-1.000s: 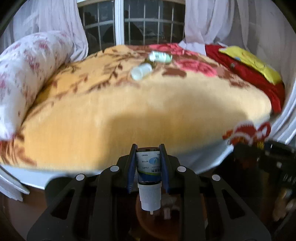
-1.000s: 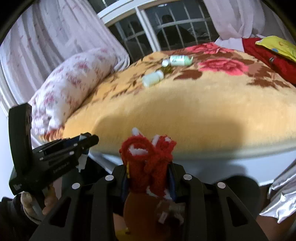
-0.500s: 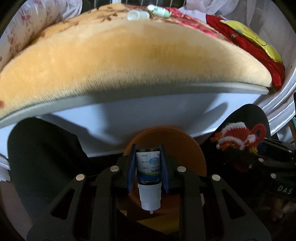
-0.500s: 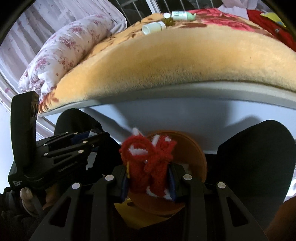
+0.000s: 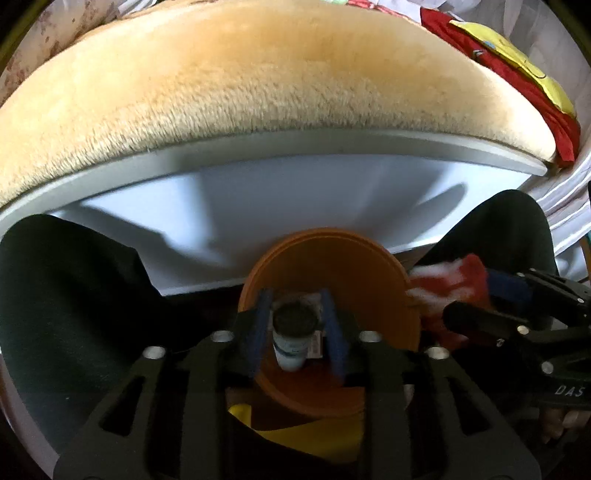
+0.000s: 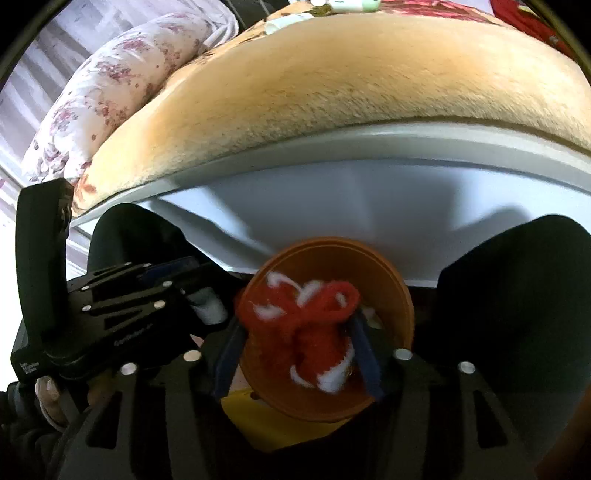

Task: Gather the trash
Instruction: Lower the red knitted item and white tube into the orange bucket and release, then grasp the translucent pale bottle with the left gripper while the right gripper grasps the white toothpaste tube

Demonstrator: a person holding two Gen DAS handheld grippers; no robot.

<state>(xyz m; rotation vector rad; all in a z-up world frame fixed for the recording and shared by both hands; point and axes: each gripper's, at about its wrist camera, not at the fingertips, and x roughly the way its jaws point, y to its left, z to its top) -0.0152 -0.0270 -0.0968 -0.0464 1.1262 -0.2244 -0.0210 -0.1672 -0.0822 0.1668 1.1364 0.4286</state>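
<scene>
An orange bin (image 5: 351, 266) (image 6: 391, 295) stands on the floor below the bed edge. My left gripper (image 5: 294, 297) hangs over its mouth and its jaws are opening. The small white-capped bottle (image 5: 293, 332) has tipped cap-down between the blue pads, loose from them. My right gripper (image 6: 298, 325) is over the same bin, jaws opening too. The red and white knitted piece (image 6: 306, 325) sags between its spread fingers, blurred. In the left wrist view the right gripper (image 5: 480, 295) comes in from the right with the red piece (image 5: 454, 280).
A fuzzy orange blanket (image 5: 258, 74) covers the bed above a white frame (image 5: 295, 192). Two small bottles (image 6: 284, 24) lie far back on it, beside a floral pillow (image 6: 110, 85). The person's dark-trousered knees (image 5: 66, 295) (image 6: 517, 295) flank the bin. Something yellow (image 5: 314, 435) lies under it.
Both grippers sank from above the bed to the orange bin. Their jaws have spread; the bottle has tipped forward in the left one and the red piece slumps in the right.
</scene>
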